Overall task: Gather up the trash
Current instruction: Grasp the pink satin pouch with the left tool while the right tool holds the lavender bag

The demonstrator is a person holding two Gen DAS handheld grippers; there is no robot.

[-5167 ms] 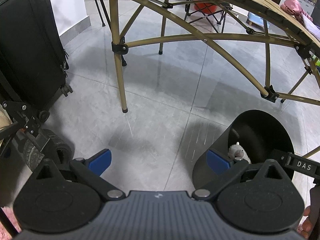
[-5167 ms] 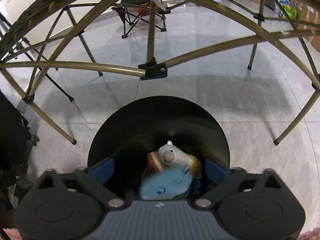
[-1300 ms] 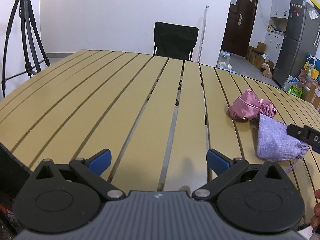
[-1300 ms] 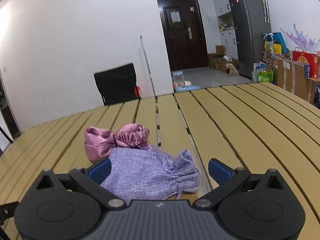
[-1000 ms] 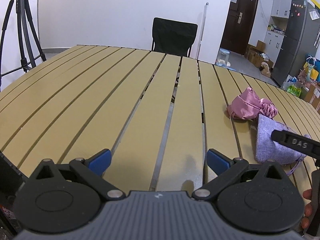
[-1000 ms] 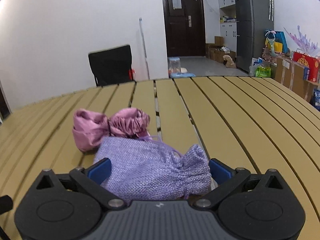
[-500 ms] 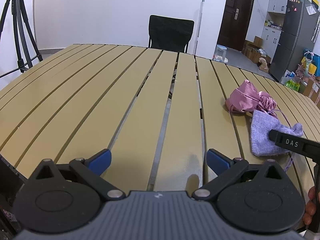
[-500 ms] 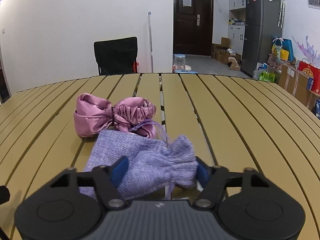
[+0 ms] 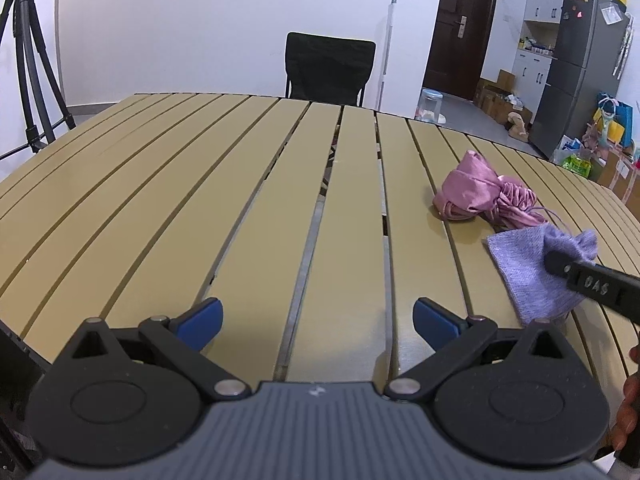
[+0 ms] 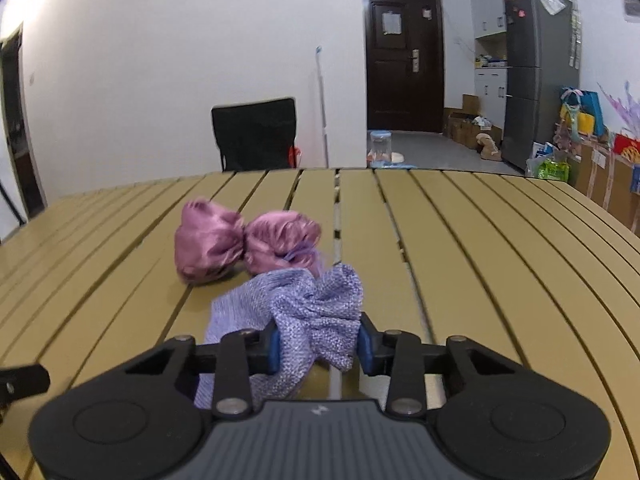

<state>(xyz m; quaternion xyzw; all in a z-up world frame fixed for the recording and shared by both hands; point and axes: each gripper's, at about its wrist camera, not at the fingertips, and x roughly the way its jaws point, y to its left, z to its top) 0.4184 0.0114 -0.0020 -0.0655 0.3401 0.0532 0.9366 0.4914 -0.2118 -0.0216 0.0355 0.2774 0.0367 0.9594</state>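
A lilac woven drawstring pouch (image 10: pixel 304 300) lies on the yellow slatted table (image 10: pixel 500 260). My right gripper (image 10: pixel 319 346) has its jaws closing on the pouch's gathered neck. Both blue pads press into the bunched cloth. Just behind it rests a pink satin pouch (image 10: pixel 240 240), untouched. In the left wrist view the lilac pouch (image 9: pixel 528 268) and the pink pouch (image 9: pixel 476 196) sit at the right, with a black side piece (image 9: pixel 592 284) of the right gripper across the lilac one. My left gripper (image 9: pixel 316 316) hovers open over bare slats (image 9: pixel 160 200), holding nothing.
A black folding chair (image 9: pixel 330 68) stands beyond the table's far edge and a tripod (image 9: pixel 24 60) at the far left. A grey fridge (image 10: pixel 540 72), a dark door (image 10: pixel 404 52) and boxes fill the back right. A person's hand (image 9: pixel 628 420) shows at the right edge.
The right gripper's jaws have come together from wide apart onto the lilac pouch, bunching its neck. The left gripper has stayed open and nearly still.
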